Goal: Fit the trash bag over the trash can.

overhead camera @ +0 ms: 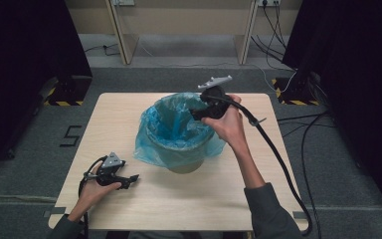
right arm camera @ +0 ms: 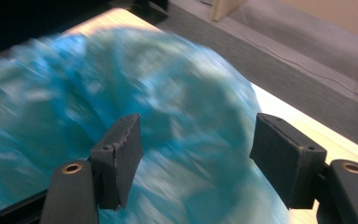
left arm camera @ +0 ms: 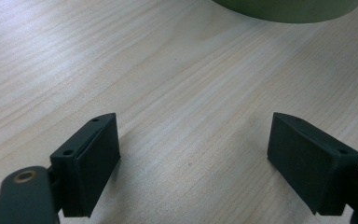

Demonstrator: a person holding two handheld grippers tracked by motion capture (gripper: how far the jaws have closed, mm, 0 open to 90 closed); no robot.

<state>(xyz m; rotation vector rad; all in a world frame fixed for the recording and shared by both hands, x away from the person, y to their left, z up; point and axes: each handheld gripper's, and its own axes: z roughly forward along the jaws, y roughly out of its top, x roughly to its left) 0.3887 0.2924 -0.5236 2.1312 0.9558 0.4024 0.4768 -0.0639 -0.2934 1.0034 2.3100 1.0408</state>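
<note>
We see a light wooden table (overhead camera: 129, 107) with pale grain, square-ish, standing on grey carpeted floor (overhead camera: 20, 164). A black marking shaped like a 5 (overhead camera: 71, 135) lies on the floor left of the table. Far side: a pale wooden desk frame (overhead camera: 124, 35) with upright legs, and a lighter floor strip under it. Dark curtains or panels close off far left (overhead camera: 25, 45) and far right (overhead camera: 358, 59). Yellow-black hazard tape (overhead camera: 62, 103) marks the stand bases on both sides. Loose black cables (overhead camera: 308, 129) run over the floor at right, and more hang by the far wall near a socket (overhead camera: 268, 3). Light is even, soft and from above.
</note>
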